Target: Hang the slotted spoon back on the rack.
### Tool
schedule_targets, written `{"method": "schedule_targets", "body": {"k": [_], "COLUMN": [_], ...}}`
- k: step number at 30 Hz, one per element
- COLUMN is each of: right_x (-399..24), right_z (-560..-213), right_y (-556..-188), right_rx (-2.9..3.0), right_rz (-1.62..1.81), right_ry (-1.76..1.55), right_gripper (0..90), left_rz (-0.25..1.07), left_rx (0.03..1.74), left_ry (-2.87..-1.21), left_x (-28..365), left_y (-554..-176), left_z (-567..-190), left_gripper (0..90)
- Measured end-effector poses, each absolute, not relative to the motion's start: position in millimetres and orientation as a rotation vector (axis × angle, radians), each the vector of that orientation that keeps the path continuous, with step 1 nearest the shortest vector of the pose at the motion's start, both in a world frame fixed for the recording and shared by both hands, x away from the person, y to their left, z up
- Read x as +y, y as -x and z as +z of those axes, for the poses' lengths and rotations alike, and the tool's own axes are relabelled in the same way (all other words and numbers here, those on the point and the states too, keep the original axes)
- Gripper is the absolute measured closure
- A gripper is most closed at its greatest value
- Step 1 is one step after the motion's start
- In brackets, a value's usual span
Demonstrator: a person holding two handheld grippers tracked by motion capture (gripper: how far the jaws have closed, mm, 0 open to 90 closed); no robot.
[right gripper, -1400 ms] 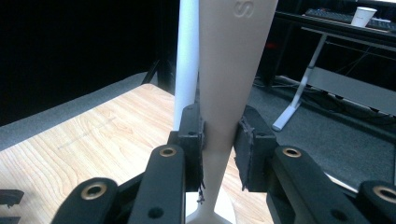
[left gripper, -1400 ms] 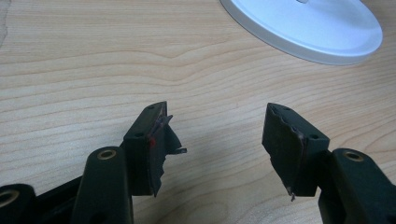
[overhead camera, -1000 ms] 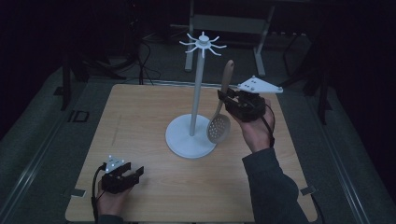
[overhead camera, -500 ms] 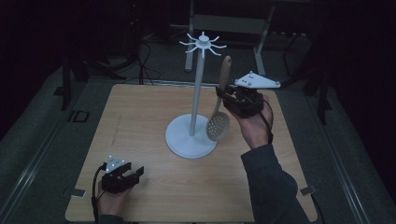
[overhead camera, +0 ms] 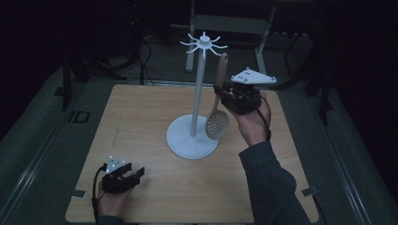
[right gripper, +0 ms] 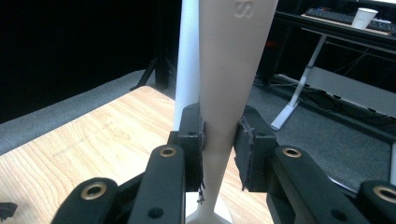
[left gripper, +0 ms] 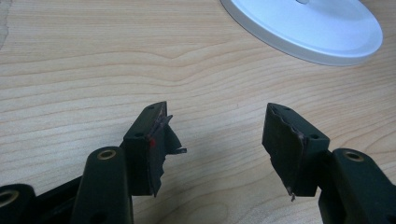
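While the left gripper (overhead camera: 123, 177) rests with jaws apart, the right gripper (right gripper: 219, 140) clamps the slotted spoon (overhead camera: 217, 123).

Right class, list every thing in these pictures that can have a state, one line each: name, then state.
Beige slotted spoon with wooden handle: upright, bowl down, off the table, clamped by its handle.
White hook stand on round base: upright, hooks bare.
Right gripper: shut on the spoon handle, beside the stand's pole.
Left gripper: open, holding nothing, low over the light wooden table.
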State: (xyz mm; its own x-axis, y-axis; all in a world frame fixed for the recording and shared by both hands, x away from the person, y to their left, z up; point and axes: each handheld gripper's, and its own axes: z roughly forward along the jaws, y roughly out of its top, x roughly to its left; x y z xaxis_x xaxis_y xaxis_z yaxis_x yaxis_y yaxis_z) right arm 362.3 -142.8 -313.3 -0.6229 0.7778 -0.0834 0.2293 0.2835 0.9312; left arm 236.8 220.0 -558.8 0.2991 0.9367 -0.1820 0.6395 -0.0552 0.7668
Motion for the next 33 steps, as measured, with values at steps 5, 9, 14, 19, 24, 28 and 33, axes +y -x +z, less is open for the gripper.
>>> {"method": "schedule_targets", "body": {"k": [5,9,14,19,24,28,33], "right_x": [-141,-140,-138,-136,-134,-133,-132], "right_z": [-314,-313,-312,-311,-311,-310,-310], "right_y": [-365,-366,-368,-370,-371,-372,-374], "right_rx": [2.023,2.022,2.024,2.025,2.023,2.025,2.026], "right_rz": [1.326,1.327,1.324,1.327,1.326,1.327,1.325], "right_ry": [-0.904,-0.911,-0.914,-0.915,-0.920,-0.920,-0.926], "right_gripper": [73.7,73.7,73.7,73.7,73.7,73.7,73.7], "left_rz": [0.476,0.475,0.477,0.475,0.474,0.476,0.477], "left_rx": [1.423,1.424,1.424,1.425,1.427,1.426,1.426], "left_ry": [-1.778,-1.777,-1.776,-1.774,-1.775,-1.776,-1.777], "left_x": [220,220,221,221,221,221,222], "left_y": [-237,-237,-237,-237,-237,-237,-237], "left_z": [-559,-559,-559,-559,-558,-558,-558], "left_gripper": [41.4,41.4,41.4,41.4,41.4,41.4,41.4]}}
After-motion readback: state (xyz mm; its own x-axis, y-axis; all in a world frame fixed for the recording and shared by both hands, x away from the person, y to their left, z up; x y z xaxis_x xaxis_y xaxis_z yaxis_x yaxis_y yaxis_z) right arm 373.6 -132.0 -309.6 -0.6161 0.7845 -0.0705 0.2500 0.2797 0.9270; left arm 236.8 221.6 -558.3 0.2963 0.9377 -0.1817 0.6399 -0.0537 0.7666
